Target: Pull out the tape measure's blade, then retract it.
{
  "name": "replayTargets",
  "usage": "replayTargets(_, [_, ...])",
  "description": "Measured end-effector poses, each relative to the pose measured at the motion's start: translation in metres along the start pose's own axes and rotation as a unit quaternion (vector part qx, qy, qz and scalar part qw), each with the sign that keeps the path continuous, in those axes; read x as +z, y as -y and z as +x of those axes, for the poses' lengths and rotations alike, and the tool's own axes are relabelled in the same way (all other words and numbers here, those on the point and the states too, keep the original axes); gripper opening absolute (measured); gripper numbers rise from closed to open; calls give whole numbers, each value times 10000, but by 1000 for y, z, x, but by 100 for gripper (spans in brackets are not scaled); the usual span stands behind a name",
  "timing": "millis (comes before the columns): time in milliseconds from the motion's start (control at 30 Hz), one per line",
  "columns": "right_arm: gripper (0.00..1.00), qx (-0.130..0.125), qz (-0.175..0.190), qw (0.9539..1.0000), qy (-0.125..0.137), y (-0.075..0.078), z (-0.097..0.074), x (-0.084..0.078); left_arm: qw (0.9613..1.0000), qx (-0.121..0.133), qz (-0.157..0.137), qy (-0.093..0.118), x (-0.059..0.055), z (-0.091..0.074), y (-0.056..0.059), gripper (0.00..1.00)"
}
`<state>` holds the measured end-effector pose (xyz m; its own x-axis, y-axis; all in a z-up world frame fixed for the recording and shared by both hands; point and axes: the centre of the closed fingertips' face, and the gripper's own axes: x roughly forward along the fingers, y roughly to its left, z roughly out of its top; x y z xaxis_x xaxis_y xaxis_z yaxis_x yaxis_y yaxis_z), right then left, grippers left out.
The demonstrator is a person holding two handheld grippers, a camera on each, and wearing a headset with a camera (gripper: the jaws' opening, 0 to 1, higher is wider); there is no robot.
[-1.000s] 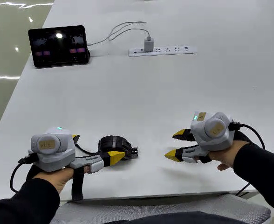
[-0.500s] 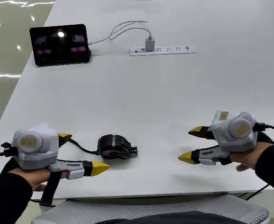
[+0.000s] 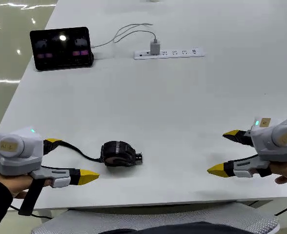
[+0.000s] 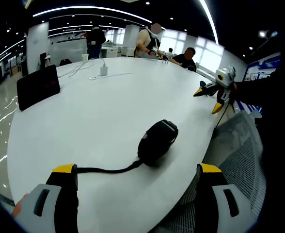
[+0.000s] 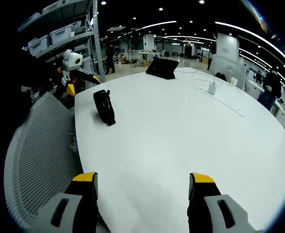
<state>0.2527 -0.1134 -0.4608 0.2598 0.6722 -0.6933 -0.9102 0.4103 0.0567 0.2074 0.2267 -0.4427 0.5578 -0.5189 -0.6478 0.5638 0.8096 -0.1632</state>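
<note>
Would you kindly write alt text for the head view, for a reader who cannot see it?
A black tape measure lies on the white table between the open left gripper and the open right gripper, neither gripping it. A tablet and a power strip sit farther back.

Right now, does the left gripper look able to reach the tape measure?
Probably yes: the left gripper is open and the tape measure lies just ahead of it on the table, with only its strap between.
</note>
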Motion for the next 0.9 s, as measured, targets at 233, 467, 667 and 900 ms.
replayTargets(233, [86,32,16,10000,-82,3,-18,-14,10000,26,23,-46,-6,-11,-8,99])
replayTargets(467, [99,-22,44,9997,-253,10,-30,-29,9998,138,-4,-126,-12,-20,-19,99])
replayTargets(667, [99,24,94,9997,-243,8,-32,-34,9998,186,-38,-115,-11,-21,-24,99])
replayTargets(900, [99,-34,95,9996,-247,10,-32,-34,9997,106,30,-227,-16,-21,-24,98])
